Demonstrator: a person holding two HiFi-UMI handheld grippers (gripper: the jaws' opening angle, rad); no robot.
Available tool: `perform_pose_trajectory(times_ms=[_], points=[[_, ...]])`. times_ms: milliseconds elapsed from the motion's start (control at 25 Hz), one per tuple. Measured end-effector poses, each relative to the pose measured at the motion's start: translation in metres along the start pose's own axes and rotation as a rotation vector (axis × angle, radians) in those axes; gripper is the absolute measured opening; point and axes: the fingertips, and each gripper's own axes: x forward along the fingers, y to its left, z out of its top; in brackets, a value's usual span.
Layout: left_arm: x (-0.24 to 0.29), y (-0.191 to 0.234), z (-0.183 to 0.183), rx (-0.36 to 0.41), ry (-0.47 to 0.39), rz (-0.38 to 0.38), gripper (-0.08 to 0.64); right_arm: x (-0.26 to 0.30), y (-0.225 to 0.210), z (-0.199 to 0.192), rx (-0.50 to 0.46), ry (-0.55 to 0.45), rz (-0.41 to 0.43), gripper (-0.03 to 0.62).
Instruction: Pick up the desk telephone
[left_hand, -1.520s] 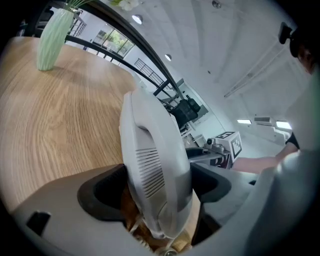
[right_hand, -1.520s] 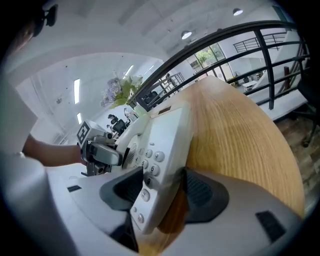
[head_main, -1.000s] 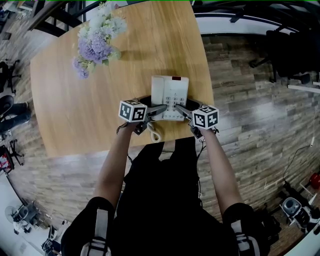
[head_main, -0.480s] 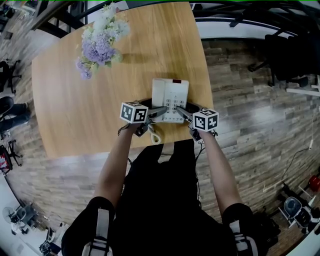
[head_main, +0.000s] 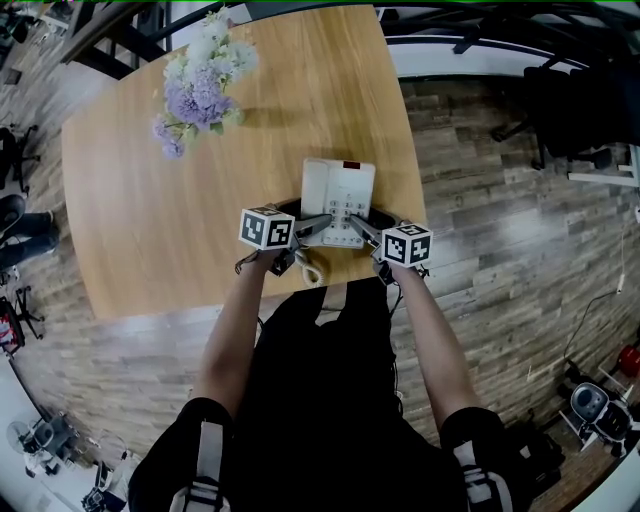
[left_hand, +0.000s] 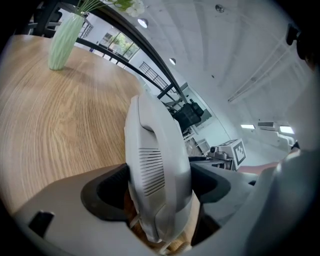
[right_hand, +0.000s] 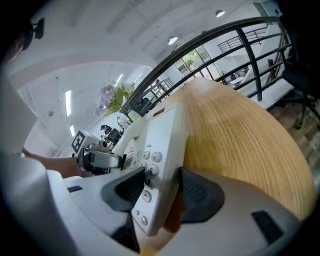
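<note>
Head view puts the desk telephone (head_main: 339, 192) near the front edge of the tabletop (head_main: 180, 210), apparently not yet raised. The left tool (left_hand: 161, 192) clamps its handset side. The right tool (right_hand: 159, 194) has just been closing its jaws onto the keypad side. Only the lift remains.

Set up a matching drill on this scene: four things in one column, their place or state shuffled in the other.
Things
1. left hand-held gripper
2. right hand-held gripper
3. flowers
4. desk telephone

Place or state
A. at the far left corner of the table
B. clamped on the keypad edge
C. white, by the table's near edge
D. clamped on the handset

Pairs: 1-D, 2-B, 3-A, 4-C.

Note: the right hand-held gripper's jaws have just been closing, with the keypad edge between them.
</note>
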Motion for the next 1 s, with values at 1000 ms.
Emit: perform_pose_trajectory(times_ms=[1000], points=[[-0.082,-0.068,0.039,0.149,-0.139,-0.045,0.387,-0.057,0.089,0.045,-0.126,-0.197,-0.019,0.227]])
